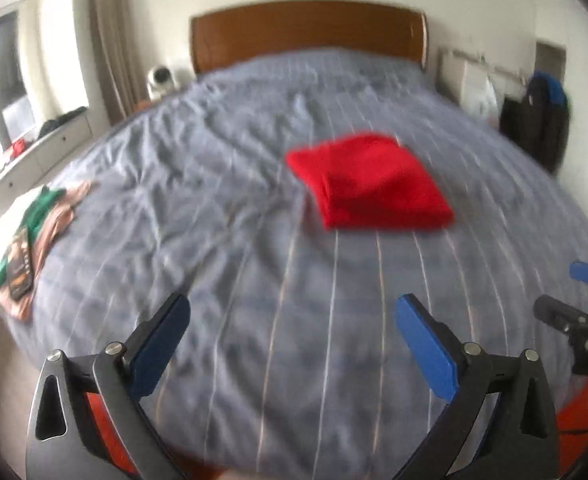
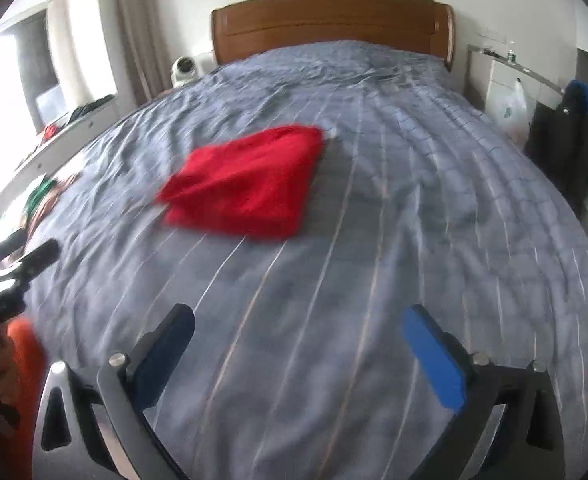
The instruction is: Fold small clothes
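Red garment folded, lying on bed ahead of both grippers. Left gripper and right gripper spread wide, empty. Next: fetch from pile far left (likely unfolded).

We see a matt red cloth garment, soft and slightly fuzzy, on a rumpled grey striped cloth bedspread. The far headboard looks like smooth, faintly glossy wood. Our left gripper shows matt black plastic arms, blue pads and shiny metal pins.
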Motion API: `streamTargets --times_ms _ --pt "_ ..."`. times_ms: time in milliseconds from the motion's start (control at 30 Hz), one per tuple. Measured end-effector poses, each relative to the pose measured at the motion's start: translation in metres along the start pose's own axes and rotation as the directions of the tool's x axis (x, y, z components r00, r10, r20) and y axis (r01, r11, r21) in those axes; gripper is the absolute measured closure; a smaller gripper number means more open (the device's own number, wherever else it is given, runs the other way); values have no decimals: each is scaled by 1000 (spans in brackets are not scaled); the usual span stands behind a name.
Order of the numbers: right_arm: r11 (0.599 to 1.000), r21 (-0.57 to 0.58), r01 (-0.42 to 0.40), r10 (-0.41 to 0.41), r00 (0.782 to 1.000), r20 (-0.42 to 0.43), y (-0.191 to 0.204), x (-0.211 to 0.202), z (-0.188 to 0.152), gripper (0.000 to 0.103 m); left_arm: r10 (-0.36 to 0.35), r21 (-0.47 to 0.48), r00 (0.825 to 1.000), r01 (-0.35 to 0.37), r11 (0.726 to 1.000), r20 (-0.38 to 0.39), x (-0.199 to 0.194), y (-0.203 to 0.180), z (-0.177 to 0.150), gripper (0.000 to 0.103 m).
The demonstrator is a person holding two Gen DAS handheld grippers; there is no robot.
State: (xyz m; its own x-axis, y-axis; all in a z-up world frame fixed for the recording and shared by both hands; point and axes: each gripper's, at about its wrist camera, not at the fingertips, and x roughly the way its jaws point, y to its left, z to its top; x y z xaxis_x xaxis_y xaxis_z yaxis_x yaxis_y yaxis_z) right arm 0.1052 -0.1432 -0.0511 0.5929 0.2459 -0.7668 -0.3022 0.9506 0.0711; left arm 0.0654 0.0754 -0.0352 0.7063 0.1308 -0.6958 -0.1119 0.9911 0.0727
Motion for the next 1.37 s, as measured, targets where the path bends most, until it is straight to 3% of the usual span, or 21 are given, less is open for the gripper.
streamTargets --times_ms 167,300,500,767,1067,1367 --pt "1000 -9 -17 16 994 -110 24 -6 -23 0 24 91 998 -18 996 -63 -6 -16 -15 0" --pt "998 -49 26 -29 998 -57 36 -24 -17 0 3 66 997 3 998 -79 -24 -19 -10 0" --pt "999 8 41 -42 999 30 32 -52 5 0 3 28 998 -2 1000 -57 -40 -23 -1 0" --pt "997 -14 75 -75 997 22 33 -54 -2 1 47 29 998 -46 999 -42 -40 -27 -1 0" --pt "997 -34 71 -71 997 20 41 -55 -4 1 17 3 999 -17 1000 -31 -41 -20 -1 0" --pt "997 -35 62 -62 998 7 44 -52 -7 0 9 25 999 -10 1000 41 -53 -24 -4 0"
